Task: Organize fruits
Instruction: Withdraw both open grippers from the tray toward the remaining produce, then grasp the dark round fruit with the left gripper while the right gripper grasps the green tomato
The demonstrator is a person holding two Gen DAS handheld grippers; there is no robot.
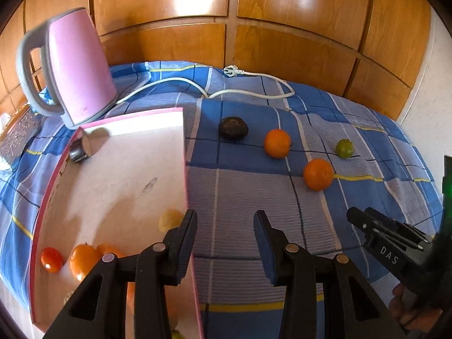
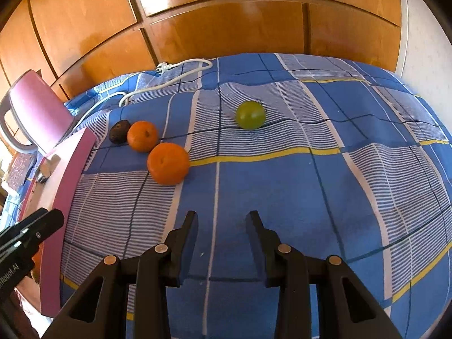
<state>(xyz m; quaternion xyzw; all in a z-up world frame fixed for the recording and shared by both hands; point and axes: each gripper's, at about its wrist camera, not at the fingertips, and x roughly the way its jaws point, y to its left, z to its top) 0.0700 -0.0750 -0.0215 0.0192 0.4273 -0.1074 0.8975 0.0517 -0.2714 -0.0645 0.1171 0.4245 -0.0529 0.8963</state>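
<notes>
I take the pink box as my landmark; it lies on the blue checked cloth. My left gripper hangs over the right wall of the box, its jaws spread apart and holding nothing. My right gripper is to the right of the box, over bare cloth, its jaws also spread and empty.

Inside the box, at the near end, I see a small red fruit, an orange fruit and a pale yellow fruit.

Outside, to the right of the box, four fruits lie on the cloth: a dark fruit nearest to the box, then an orange, a second orange nearer to me, and a green fruit farthest from the box.

Behind the box stands a pink kettle, and its white cord runs across the cloth.
</notes>
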